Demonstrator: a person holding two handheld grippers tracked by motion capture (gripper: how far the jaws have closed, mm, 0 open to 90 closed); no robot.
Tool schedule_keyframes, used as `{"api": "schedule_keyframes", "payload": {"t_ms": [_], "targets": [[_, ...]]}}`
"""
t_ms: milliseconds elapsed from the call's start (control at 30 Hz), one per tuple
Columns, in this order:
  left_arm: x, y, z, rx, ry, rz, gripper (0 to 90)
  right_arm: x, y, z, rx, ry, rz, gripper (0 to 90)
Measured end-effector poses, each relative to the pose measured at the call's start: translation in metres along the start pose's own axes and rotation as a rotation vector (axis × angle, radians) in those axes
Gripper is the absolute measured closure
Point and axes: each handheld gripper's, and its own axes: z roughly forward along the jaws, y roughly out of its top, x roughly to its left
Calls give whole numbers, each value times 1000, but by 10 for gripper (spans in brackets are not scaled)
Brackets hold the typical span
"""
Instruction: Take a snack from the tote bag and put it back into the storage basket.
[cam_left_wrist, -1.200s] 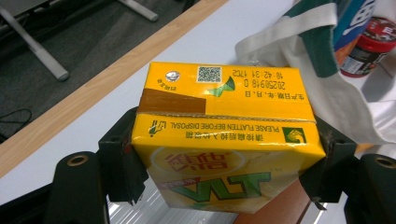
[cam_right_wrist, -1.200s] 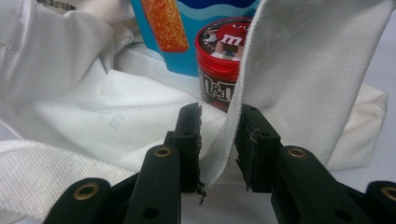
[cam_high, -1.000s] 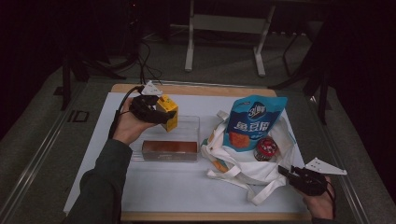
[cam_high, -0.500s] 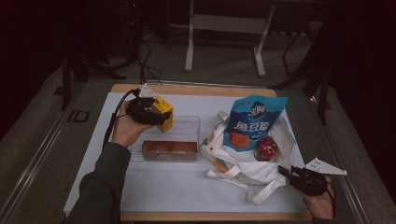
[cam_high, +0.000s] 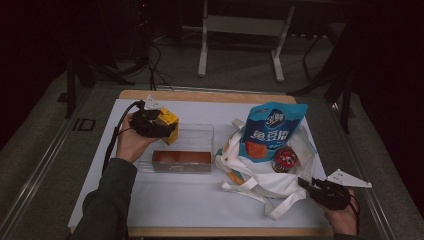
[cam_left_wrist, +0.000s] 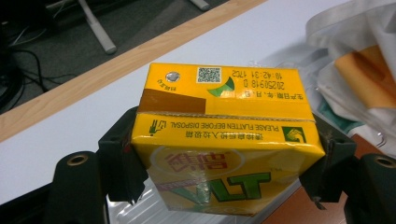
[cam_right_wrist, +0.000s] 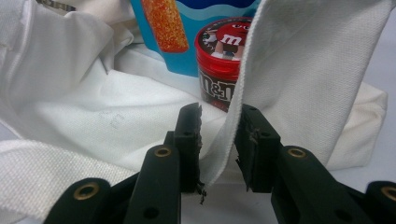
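A yellow drink carton (cam_high: 168, 123) (cam_left_wrist: 224, 140) hangs just above the far left corner of a clear plastic tray (cam_high: 197, 131), and my left gripper (cam_high: 160, 127) (cam_left_wrist: 224, 161) is shut on its two sides. A brown box (cam_high: 181, 157) lies in the tray's near part. To the right lies a white tote bag (cam_high: 260, 182) (cam_right_wrist: 93, 121) holding a blue snack pouch (cam_high: 270, 130) (cam_right_wrist: 189, 63) and a red M&M's tub (cam_high: 286, 159) (cam_right_wrist: 222, 56). At the bag's near right, my right gripper (cam_high: 306, 184) (cam_right_wrist: 218, 128) is shut on the bag's fabric rim (cam_right_wrist: 261, 70), which rises taut from its jaws.
Everything rests on a white sheet (cam_high: 200, 200) over a wooden table with its far edge (cam_high: 200, 95) showing. An orange packet (cam_high: 235, 176) (cam_left_wrist: 364, 74) pokes from the bag's left side. The bag's loose handles (cam_high: 280, 207) trail toward the near edge. A metal stand (cam_high: 240, 30) rises behind the table.
My left hand has sunk a little and drifted left with the carton, closer to the tray. The right gripper and the bag have kept still.
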Motion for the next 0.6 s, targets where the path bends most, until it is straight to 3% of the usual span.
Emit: {"api": "schedule_keyframes", "payload": {"t_ms": [600], "targets": [[20,-41,7,35,60,-99,284,0,0,0,-3,1,3,710]]}}
